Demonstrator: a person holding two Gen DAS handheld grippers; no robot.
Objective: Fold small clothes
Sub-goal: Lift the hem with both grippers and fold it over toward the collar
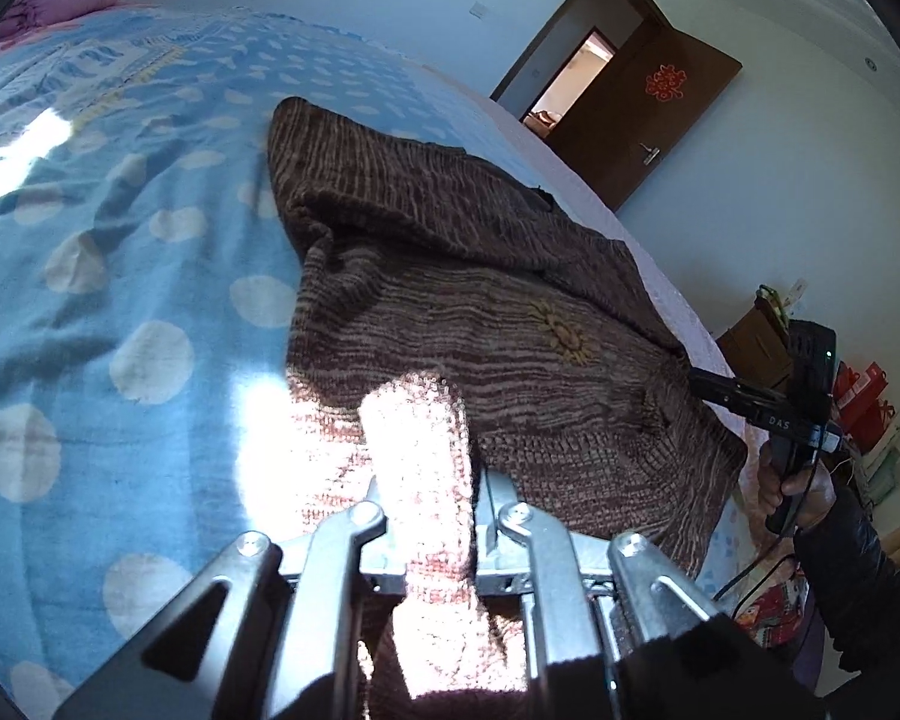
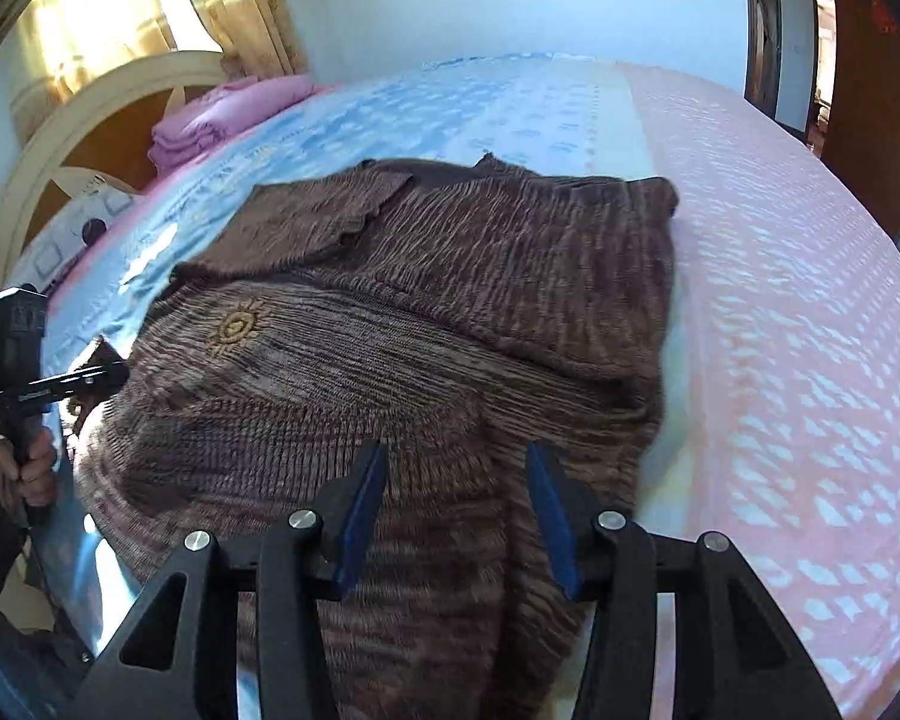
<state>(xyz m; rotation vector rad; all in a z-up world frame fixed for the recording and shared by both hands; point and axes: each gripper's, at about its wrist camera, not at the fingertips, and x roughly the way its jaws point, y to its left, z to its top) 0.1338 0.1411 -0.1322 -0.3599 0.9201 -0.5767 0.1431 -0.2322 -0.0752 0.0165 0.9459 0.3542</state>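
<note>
my left hand-held gripper (image 1: 432, 516) pinches a sunlit fold of the brown knit sweater (image 2: 402, 324), which lies partly folded on the bed (image 2: 780, 300). my right hand-held gripper (image 2: 457, 498) hovers spread above its near hem.

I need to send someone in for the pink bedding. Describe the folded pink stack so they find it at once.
Start at the bed and go to its head, where the cream headboard curves below the yellow curtain. The folded pink stack sits there on the mattress, beyond the brown knitted sweater. It is the only plain pink, neatly folded pile; the covers around it are patterned.
</note>
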